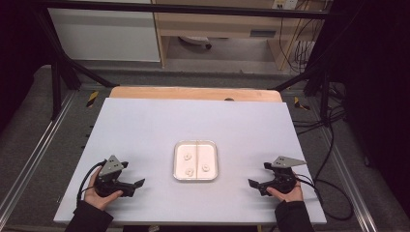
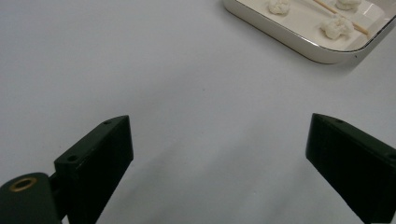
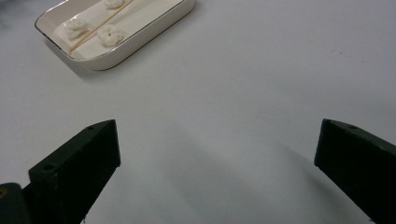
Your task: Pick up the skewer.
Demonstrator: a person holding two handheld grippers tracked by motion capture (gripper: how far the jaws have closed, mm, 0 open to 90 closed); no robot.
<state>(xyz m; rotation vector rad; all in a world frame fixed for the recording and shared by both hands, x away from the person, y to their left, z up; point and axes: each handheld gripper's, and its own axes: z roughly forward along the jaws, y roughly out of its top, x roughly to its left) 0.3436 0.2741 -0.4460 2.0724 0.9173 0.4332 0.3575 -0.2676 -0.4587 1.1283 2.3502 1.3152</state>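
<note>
A white tray (image 1: 195, 160) holding three small white lumps (image 1: 189, 171) sits mid-worktop (image 1: 145, 125), between and well apart from the left hand-held gripper (image 1: 138, 184) and right hand-held gripper (image 1: 255, 184), both with jaws spread wide and empty.

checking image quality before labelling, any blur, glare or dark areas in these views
High view: soft and dim, black at both edges, white table evenly lit. Left gripper view: shallow white rectangular tray sharp, near jaws soft. Right gripper view: faint jaw shadows on the table, no glare.
</note>
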